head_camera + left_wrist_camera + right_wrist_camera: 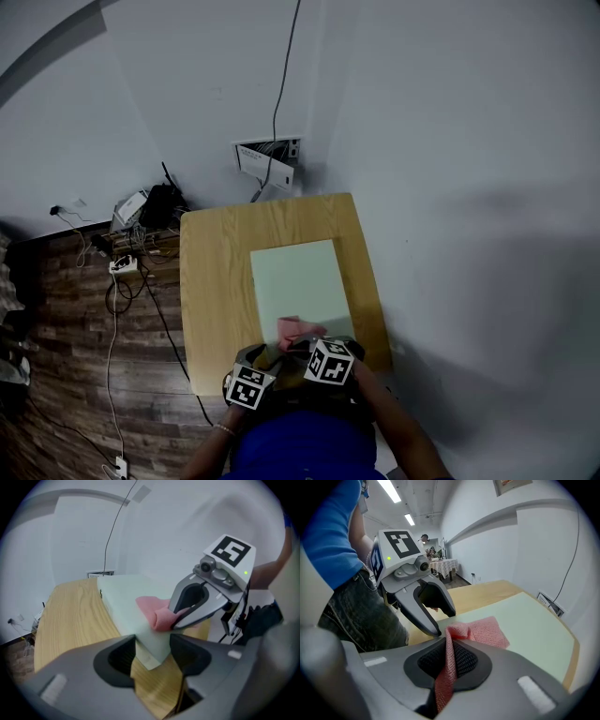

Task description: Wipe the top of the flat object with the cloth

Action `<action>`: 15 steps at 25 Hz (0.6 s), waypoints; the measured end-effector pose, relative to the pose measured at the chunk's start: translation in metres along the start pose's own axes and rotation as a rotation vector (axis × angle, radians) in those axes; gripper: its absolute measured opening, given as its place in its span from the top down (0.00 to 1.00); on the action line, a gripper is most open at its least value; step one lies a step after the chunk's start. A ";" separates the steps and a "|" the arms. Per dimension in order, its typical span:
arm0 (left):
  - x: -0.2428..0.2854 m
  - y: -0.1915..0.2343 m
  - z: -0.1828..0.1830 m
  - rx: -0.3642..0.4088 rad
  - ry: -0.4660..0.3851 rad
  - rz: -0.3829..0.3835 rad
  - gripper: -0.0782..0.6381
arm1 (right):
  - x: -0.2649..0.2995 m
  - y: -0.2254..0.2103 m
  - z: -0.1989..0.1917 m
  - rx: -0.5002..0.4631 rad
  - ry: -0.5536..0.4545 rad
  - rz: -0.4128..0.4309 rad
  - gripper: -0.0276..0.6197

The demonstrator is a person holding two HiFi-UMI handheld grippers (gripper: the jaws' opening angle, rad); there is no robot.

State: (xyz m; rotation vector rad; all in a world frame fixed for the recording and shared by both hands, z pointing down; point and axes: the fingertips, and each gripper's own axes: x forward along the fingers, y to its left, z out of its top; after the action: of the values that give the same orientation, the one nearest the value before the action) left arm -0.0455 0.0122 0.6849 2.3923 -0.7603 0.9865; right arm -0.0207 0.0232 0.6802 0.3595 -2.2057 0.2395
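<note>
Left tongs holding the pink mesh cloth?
No, the right tongs clamp the pink mesh cloth; the left tongs grip a corner of the pale green flat board.

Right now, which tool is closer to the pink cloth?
Right. The right tool is clamped on the cloth; the left tool grips the green board at its near corner, beside the cloth, not touching it.

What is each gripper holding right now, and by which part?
The right gripper is shut on the pink cloth, pinching a bunched fold. The left gripper clamps the near corner of the pale green board.
</note>
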 end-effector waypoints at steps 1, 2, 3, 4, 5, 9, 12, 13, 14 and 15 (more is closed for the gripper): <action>0.000 0.000 0.000 0.000 0.001 0.001 0.57 | -0.002 0.000 -0.002 0.005 0.003 -0.003 0.93; 0.000 0.000 0.000 0.001 0.001 0.002 0.57 | -0.003 -0.001 -0.005 0.011 0.005 -0.006 0.93; 0.000 0.000 0.000 0.002 0.001 0.003 0.57 | -0.005 -0.001 -0.006 0.016 0.007 -0.009 0.93; 0.000 0.000 0.000 0.003 0.001 0.004 0.57 | -0.006 -0.001 -0.008 0.021 0.008 -0.011 0.93; -0.001 0.000 0.000 0.004 0.001 0.004 0.57 | -0.007 -0.001 -0.010 0.026 0.010 -0.013 0.93; -0.002 0.000 0.001 0.004 0.005 0.002 0.57 | -0.013 -0.004 -0.016 0.047 0.015 -0.022 0.93; -0.002 -0.001 0.002 0.004 0.004 0.003 0.57 | -0.018 -0.007 -0.022 0.063 0.019 -0.029 0.93; -0.002 -0.001 0.001 0.004 0.004 0.003 0.57 | -0.020 -0.008 -0.024 0.069 0.020 -0.032 0.93; -0.002 -0.002 0.001 0.003 0.003 0.004 0.57 | -0.021 -0.009 -0.027 0.074 0.021 -0.034 0.93; -0.002 -0.002 0.001 0.003 0.003 0.004 0.57 | -0.023 -0.010 -0.029 0.078 0.023 -0.037 0.93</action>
State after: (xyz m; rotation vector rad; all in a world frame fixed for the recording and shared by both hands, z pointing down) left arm -0.0450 0.0136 0.6825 2.3924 -0.7635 0.9929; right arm 0.0174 0.0265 0.6804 0.4382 -2.1693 0.3082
